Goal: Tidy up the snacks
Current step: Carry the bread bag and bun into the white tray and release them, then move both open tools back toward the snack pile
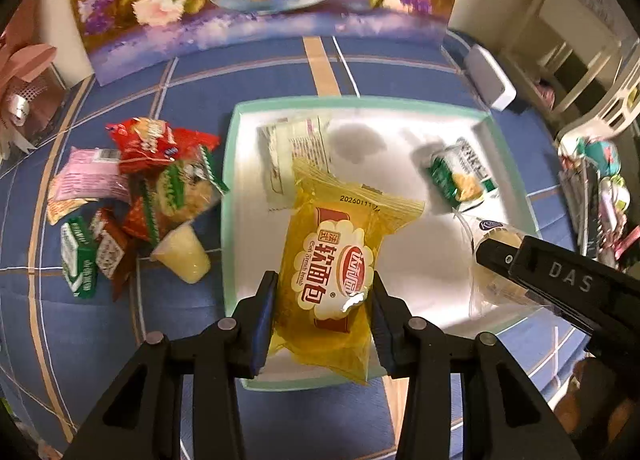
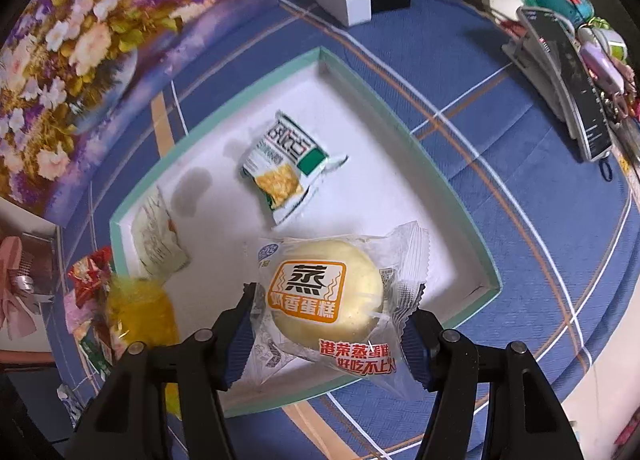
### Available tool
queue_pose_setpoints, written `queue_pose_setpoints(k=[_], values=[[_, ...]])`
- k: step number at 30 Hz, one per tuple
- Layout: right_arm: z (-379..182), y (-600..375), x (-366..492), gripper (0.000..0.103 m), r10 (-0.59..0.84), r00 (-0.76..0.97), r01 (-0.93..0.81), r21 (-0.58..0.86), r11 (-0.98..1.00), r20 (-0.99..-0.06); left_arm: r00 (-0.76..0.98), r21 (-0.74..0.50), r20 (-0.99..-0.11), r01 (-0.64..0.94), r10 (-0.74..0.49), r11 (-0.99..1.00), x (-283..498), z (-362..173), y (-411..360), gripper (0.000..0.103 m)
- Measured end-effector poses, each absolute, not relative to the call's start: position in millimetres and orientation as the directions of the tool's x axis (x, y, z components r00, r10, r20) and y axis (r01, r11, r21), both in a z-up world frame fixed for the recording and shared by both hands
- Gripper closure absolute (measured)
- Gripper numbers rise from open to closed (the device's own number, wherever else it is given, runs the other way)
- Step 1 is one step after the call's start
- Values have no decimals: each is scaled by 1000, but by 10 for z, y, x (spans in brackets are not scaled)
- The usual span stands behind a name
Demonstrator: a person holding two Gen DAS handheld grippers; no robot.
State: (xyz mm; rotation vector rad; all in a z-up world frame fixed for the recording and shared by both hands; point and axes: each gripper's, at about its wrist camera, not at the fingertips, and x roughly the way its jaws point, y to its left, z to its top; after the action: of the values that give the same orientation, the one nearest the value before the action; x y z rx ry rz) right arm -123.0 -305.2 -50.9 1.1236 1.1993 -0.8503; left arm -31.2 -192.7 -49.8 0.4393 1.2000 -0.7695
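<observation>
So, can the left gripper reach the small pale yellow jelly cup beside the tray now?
Probably not yet. The left gripper is shut on the yellow bread packet; the jelly cup itself lies uncovered at the pile's edge.

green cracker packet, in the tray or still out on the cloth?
In. The green cracker packet lies flat on the white floor of the teal-rimmed tray, clear of the walls, beyond the steamed cake in the right gripper.

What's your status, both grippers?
Left gripper shut on yellow soft bread pack. Right gripper shut on steamed cake pack. Both over teal tray; two packets inside, drop spots free.
</observation>
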Motion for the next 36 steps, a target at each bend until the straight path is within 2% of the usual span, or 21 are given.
queue_pose_setpoints(k=[5, 7, 8, 9, 18, 19, 21, 22, 32, 34, 35, 36], values=[[-587, -3035, -1210, 35, 83, 183, 944, 199, 265, -980, 151, -72, -953, 729, -262, 681, -297, -669, -1968, 58], [-596, -3049, -1201, 35, 87, 184, 945, 200, 258, -979, 147, -82, -951, 726, -270, 683, -297, -660, -1961, 46], [-592, -3052, -1203, 35, 88, 187, 945, 203, 256, -978, 149, -86, -949, 726, -277, 683, -298, -636, -1955, 33], [-590, -3058, -1200, 35, 88, 189, 944, 206, 256, -978, 153, -87, -947, 727, -284, 681, -302, -608, -1948, 30], [-447, -3060, -1209, 35, 60, 200, 939, 209, 273, -978, 184, -83, -935, 715, -302, 694, -259, -351, -1861, 30], [-442, -3060, -1204, 32, 58, 203, 939, 211, 273, -978, 187, -84, -935, 708, -301, 701, -232, -334, -1839, 30], [-429, -3046, -1233, 26, 56, 208, 940, 216, 263, -976, 193, -88, -935, 686, -297, 723, -174, -315, -1787, 21], [-427, -3049, -1236, 23, 56, 206, 942, 213, 260, -977, 198, -90, -935, 671, -295, 736, -138, -306, -1765, 19], [-420, -3058, -1182, 19, 44, 201, 940, 205, 273, -979, 208, -103, -942, 569, -264, 816, 123, -360, -1546, 19], [-396, -3048, -1150, 13, 24, 201, 938, 200, 284, -979, 228, -111, -935, 537, -271, 836, 175, -343, -1481, 10], [-373, -3039, -1131, 8, 10, 205, 935, 199, 293, -979, 246, -108, -931, 517, -269, 849, 207, -332, -1443, 1], [-342, -3031, -1107, 6, -6, 211, 931, 199, 305, -977, 275, -99, -925, 493, -263, 865, 246, -312, -1385, 0]])
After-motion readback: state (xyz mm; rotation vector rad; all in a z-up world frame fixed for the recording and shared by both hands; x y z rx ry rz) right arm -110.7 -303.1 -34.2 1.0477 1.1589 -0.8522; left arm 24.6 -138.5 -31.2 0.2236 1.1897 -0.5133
